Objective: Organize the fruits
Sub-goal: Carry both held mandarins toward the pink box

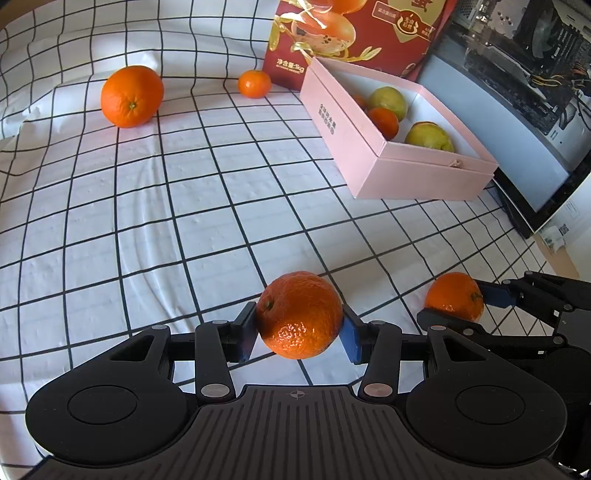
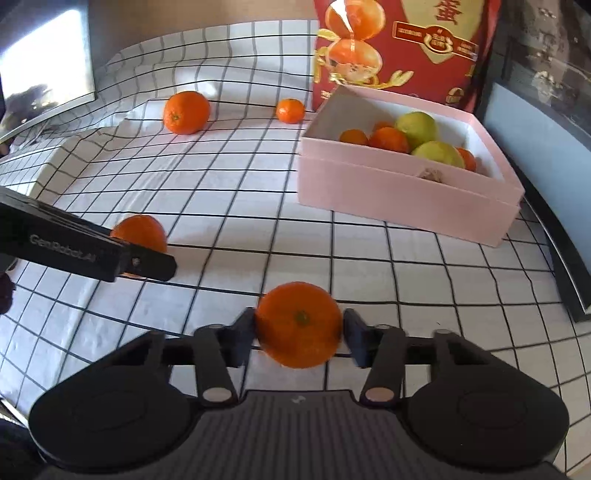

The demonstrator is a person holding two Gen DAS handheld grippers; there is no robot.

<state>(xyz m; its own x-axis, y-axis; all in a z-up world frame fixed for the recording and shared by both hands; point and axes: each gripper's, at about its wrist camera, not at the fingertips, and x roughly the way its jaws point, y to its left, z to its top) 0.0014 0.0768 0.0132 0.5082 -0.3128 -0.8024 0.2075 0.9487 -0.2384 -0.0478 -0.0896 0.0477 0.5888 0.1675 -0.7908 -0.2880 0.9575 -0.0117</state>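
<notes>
A: Left gripper (image 1: 299, 325) is clamped on a mandarin (image 1: 300, 314). Both blue pads (image 1: 350, 338) press its sides, and the fruit sits up off the checked cloth (image 1: 166, 221). We read that as a firm grip.

B: Agreed. On our right side, the right gripper (image 2: 298, 330) has a second mandarin (image 2: 298, 325) between its fingers, stem facing the camera. The left finger touches the peel. On the other side we see a thin sliver of gap, and that edge is blurred.

A: So is it gripped or not?

B: We can't tell from these views.

A: Fine. In the left wrist view the right gripper's fruit shows at the lower right, close beside ours.

B: Next out: the pink box (image 1: 373, 162), open, further back on the right. It holds two yellow-green fruits (image 2: 417, 127) and a few small oranges (image 2: 388, 139).

A: Behind it a red carton (image 1: 354, 33) stands upright, touching or just behind the box's far end.

B: Still loose on the cloth: a big orange (image 1: 132, 96) far back left, and a small mandarin (image 1: 254, 84) near the carton's base. They're well apart from each other.
</notes>
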